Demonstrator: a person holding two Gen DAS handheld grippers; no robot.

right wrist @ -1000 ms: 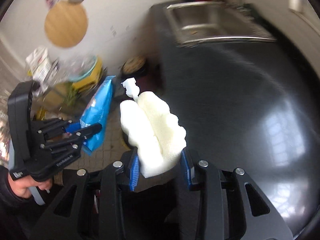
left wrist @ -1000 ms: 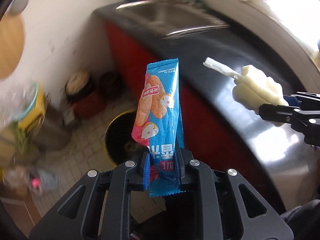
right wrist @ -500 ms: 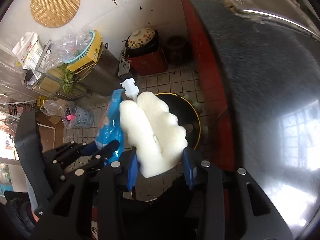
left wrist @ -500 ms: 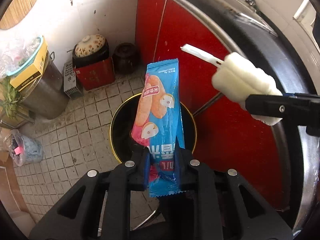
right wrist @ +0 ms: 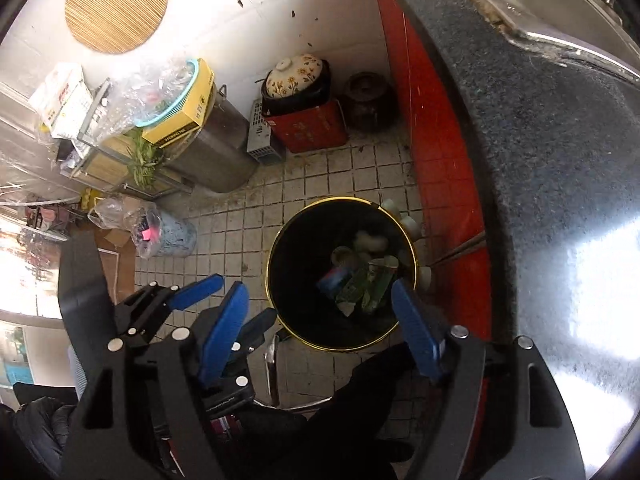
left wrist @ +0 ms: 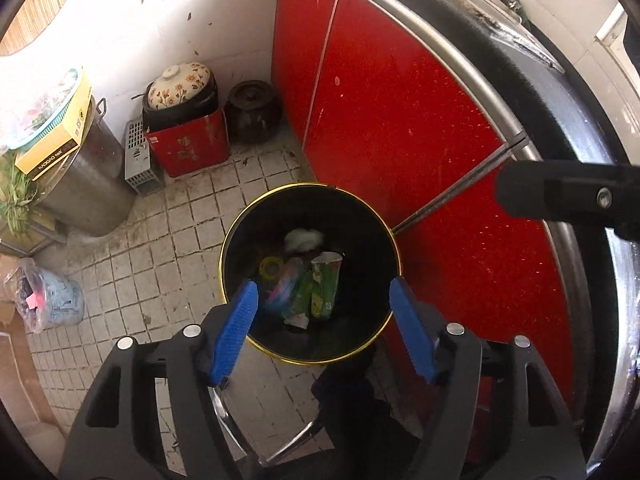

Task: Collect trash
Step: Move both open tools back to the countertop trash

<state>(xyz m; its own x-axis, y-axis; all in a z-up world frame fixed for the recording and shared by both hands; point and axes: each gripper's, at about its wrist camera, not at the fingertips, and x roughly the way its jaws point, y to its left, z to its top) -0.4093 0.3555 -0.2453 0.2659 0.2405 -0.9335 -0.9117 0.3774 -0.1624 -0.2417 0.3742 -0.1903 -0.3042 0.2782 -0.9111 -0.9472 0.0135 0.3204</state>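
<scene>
Tiled kitchen floor, upright round bin mouth up, both grippers just released, empty.

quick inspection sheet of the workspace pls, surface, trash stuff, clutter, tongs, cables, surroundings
surface: tiled floor, grimy grout; dark countertop above.
job's things: black trash bin with gold rim, wrappers and crumpled white paper inside.
clutter: floral-lidded pot on red box, dark jar, metal drum, bagged items.
tongs: left tongs and right tongs both just opened, nothing between, above the bin.
cables: nothing seen.
surroundings: red cabinet doors, white wall, round bamboo mat.
</scene>
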